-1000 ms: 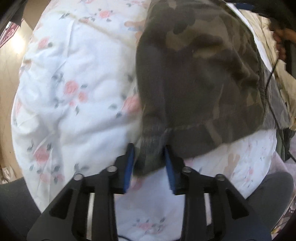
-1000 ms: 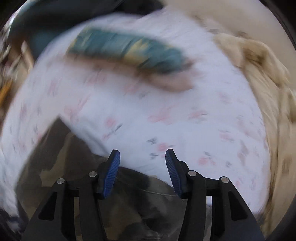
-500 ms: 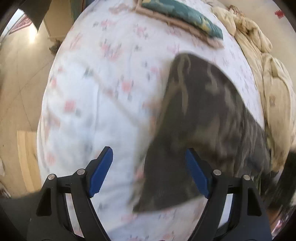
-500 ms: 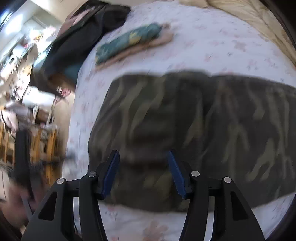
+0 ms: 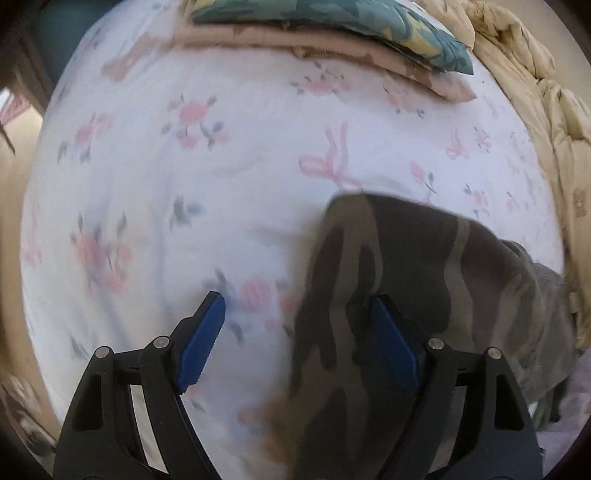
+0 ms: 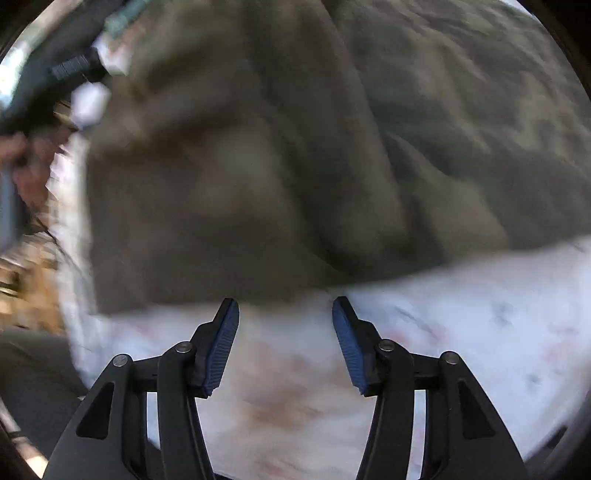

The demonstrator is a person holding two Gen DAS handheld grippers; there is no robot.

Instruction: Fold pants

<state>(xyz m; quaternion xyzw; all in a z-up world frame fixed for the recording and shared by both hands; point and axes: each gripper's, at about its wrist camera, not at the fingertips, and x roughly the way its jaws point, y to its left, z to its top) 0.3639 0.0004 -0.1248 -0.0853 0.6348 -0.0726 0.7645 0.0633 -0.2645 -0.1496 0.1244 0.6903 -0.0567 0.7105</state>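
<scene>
The camouflage pants [image 5: 406, 280] lie on a white floral bedsheet [image 5: 192, 192]. In the left wrist view they fill the lower right, and their left edge runs between my fingers. My left gripper [image 5: 299, 301] is open wide and holds nothing; its right finger [image 5: 391, 332] is over the cloth. In the blurred right wrist view the pants [image 6: 295, 147] fill the upper frame. My right gripper [image 6: 285, 308] is open and empty, just short of the near edge of the pants.
A teal patterned pillow [image 5: 332, 22] on a folded beige cloth [image 5: 332, 51] lies at the far end of the bed. A cream quilt [image 5: 546, 110] is heaped along the right. The person's hand on the other gripper [image 6: 22, 162] shows at the left.
My left gripper let go of the pants edge, opened wide and swung toward the head of the bed. My right gripper swept over the pants down to their near edge.
</scene>
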